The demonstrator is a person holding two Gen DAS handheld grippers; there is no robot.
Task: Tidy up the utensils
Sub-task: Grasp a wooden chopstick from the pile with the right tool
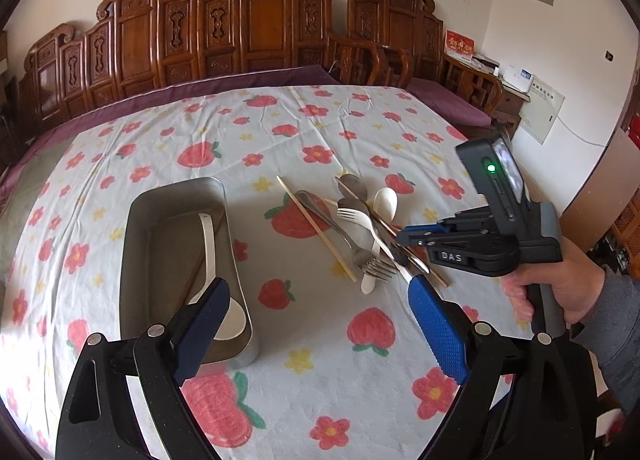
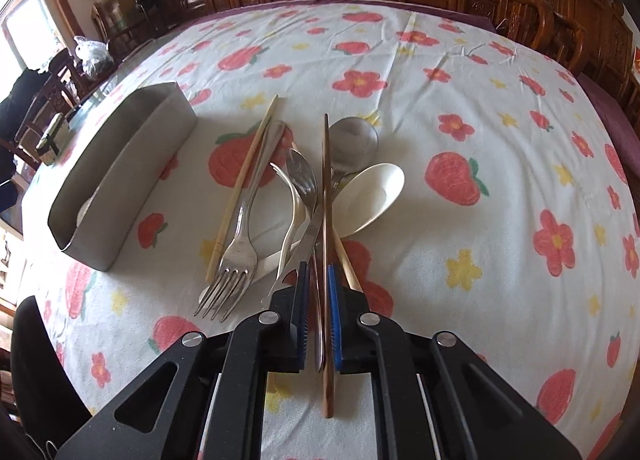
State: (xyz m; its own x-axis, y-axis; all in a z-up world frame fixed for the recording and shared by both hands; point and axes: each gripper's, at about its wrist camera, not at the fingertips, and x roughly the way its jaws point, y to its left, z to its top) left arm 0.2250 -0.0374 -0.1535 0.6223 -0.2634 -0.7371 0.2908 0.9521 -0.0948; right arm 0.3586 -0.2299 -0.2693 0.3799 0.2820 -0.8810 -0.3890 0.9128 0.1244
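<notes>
Left gripper (image 1: 316,292) angled downward, blue pads spread wide with nothing between them, right gripper (image 2: 318,272) pitched steeply down, jaws nearly closed, right hand (image 1: 560,292) wrapped around its handle

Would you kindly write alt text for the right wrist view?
The right gripper is closed on a brown chopstick atop a pile of forks and spoons on a strawberry-print tablecloth. A metal tray stands to the left.

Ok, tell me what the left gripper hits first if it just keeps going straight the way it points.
Most likely nothing but the strawberry tablecloth. The left gripper is open, aimed down at bare cloth between the metal tray and the utensil pile. Depth is hard to judge in this fisheye view.
</notes>
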